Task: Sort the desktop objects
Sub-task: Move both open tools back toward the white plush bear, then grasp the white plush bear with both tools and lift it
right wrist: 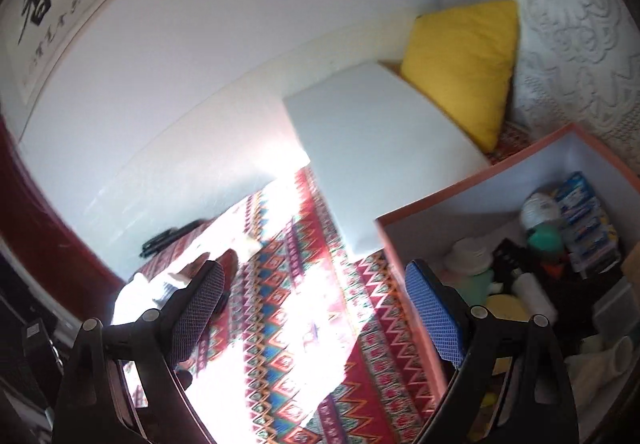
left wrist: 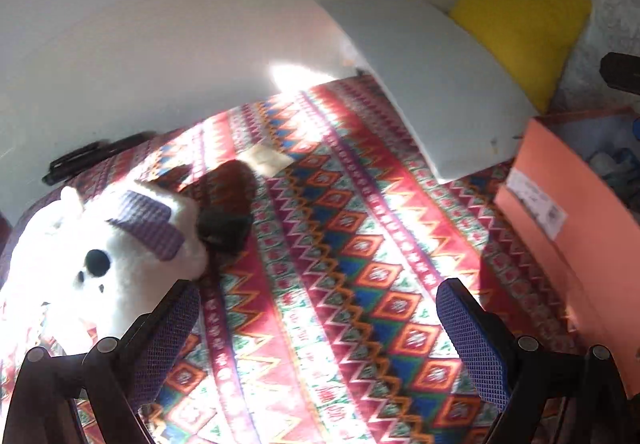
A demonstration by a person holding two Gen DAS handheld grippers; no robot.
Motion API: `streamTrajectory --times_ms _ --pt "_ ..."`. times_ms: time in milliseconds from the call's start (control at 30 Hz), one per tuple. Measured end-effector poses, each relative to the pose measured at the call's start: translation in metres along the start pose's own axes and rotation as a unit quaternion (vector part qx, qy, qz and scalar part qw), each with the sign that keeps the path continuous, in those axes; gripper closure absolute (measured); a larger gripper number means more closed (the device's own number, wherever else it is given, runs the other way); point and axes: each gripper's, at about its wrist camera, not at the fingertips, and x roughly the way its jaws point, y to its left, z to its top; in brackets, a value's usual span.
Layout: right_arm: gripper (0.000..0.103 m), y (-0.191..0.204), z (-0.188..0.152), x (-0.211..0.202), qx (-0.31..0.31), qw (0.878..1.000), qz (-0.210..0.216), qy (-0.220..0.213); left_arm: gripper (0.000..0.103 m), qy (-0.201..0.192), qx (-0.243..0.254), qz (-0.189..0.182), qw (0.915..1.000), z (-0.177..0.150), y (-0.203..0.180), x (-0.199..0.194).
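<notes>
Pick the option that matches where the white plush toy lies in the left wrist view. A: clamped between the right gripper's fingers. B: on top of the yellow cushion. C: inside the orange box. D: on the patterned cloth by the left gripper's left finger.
D: the white plush toy lies on the patterned cloth beside the open left gripper, outside the orange box.

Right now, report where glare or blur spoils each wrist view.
Left wrist view: sunlight washes out a patch of the patterned cloth by the wall; the white plush toy is bright and soft-edged. Right wrist view: glare blows out a wide band of cloth; the orange box stays readable; fisheye bends the edges.
</notes>
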Motion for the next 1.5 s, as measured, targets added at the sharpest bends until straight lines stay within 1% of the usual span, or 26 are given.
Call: streamTrajectory --times_ms 100,167,233,300,367,400,467,533,567,633,667,767,833,867,900,933,1000,1067,1100,1167,1233,1267,1333,1400,1433,1500 --pt "0.009 0.036 -0.019 0.052 -0.025 0.997 0.033 0.064 0.005 0.016 -0.022 0.035 0.999 -0.025 0.046 0.015" --pt "0.009 0.059 -0.03 0.089 -0.042 0.993 0.051 0.1 0.005 0.037 -0.044 0.047 0.9973 -0.046 0.077 0.03" --pt "0.011 0.074 -0.033 0.128 -0.028 0.988 0.071 0.132 0.005 0.051 -0.081 0.039 0.9946 -0.062 0.101 0.04" --pt "0.011 0.093 -0.024 0.167 -0.044 0.988 0.073 0.132 0.005 0.056 -0.117 0.009 0.9915 -0.071 0.114 0.049" --pt "0.011 0.125 -0.012 0.209 -0.124 0.984 0.039 0.119 0.005 0.062 -0.135 -0.026 0.9886 -0.073 0.112 0.059" --pt "0.011 0.141 -0.008 0.233 -0.171 0.977 0.021 0.123 0.005 0.065 -0.141 -0.043 0.987 -0.072 0.106 0.065" --pt "0.011 0.167 -0.007 0.284 -0.248 0.957 0.001 0.154 0.005 0.071 -0.147 -0.078 0.9835 -0.066 0.089 0.076" --pt "0.012 0.179 -0.009 0.334 -0.297 0.937 -0.032 0.183 0.005 0.074 -0.155 -0.107 0.9794 -0.06 0.075 0.09" --pt "0.012 0.182 -0.008 0.354 -0.31 0.93 -0.048 0.189 0.005 0.075 -0.158 -0.117 0.9776 -0.057 0.069 0.097" --pt "0.014 0.183 -0.003 0.384 -0.313 0.926 -0.07 0.198 0.005 0.08 -0.164 -0.126 0.9751 -0.054 0.065 0.109" --pt "0.014 0.183 0.0 0.389 -0.298 0.931 -0.063 0.2 0.005 0.081 -0.167 -0.124 0.9747 -0.053 0.066 0.112" --pt "0.014 0.183 0.005 0.376 -0.227 0.955 0.032 0.191 0.005 0.051 -0.169 -0.068 0.982 -0.051 0.088 0.098" --pt "0.013 0.176 -0.002 0.368 -0.159 0.958 0.106 0.213 0.005 0.022 -0.162 -0.022 0.9863 -0.044 0.11 0.083" --pt "0.01 0.167 -0.006 0.364 -0.106 0.955 0.148 0.234 0.005 0.009 -0.158 0.0 0.9874 -0.04 0.122 0.077" --pt "0.008 0.157 -0.016 0.363 -0.042 0.945 0.189 0.263 0.005 -0.004 -0.157 0.017 0.9875 -0.035 0.138 0.07" --pt "0.007 0.146 -0.025 0.361 0.022 0.929 0.229 0.291 0.005 -0.018 -0.158 0.031 0.9868 -0.03 0.156 0.064" --pt "0.007 0.134 -0.051 0.359 0.122 0.884 0.291 0.344 0.003 -0.037 -0.183 0.055 0.981 -0.021 0.201 0.057" --pt "0.007 0.135 -0.079 0.354 0.158 0.856 0.309 0.383 0.002 -0.026 -0.226 0.066 0.9716 -0.018 0.253 0.06" --pt "0.006 0.139 -0.091 0.352 0.162 0.85 0.309 0.395 0.002 -0.009 -0.239 0.062 0.969 -0.018 0.278 0.065" --pt "0.004 0.15 -0.106 0.346 0.154 0.85 0.303 0.402 0.002 0.028 -0.187 0.069 0.9795 -0.022 0.304 0.071" --pt "0.0 0.163 -0.108 0.341 0.132 0.867 0.286 0.386 0.002 0.061 -0.112 0.086 0.9881 -0.028 0.319 0.077" --pt "0.0 0.169 -0.11 0.343 0.136 0.868 0.286 0.382 0.002 0.071 -0.067 0.1 0.9901 -0.035 0.32 0.083" --pt "0.0 0.18 -0.116 0.352 0.152 0.863 0.291 0.384 0.002 0.092 0.023 0.128 0.9871 -0.047 0.323 0.094" --pt "0.0 0.195 -0.12 0.362 0.164 0.857 0.302 0.384 0.002 0.106 0.096 0.147 0.9787 -0.057 0.323 0.107" --pt "0.0 0.201 -0.122 0.366 0.167 0.858 0.302 0.381 0.002 0.104 0.113 0.147 0.9772 -0.058 0.319 0.117" --pt "0.0 0.213 -0.124 0.37 0.161 0.872 0.278 0.369 0.002 0.09 0.148 0.165 0.9711 -0.053 0.311 0.138"
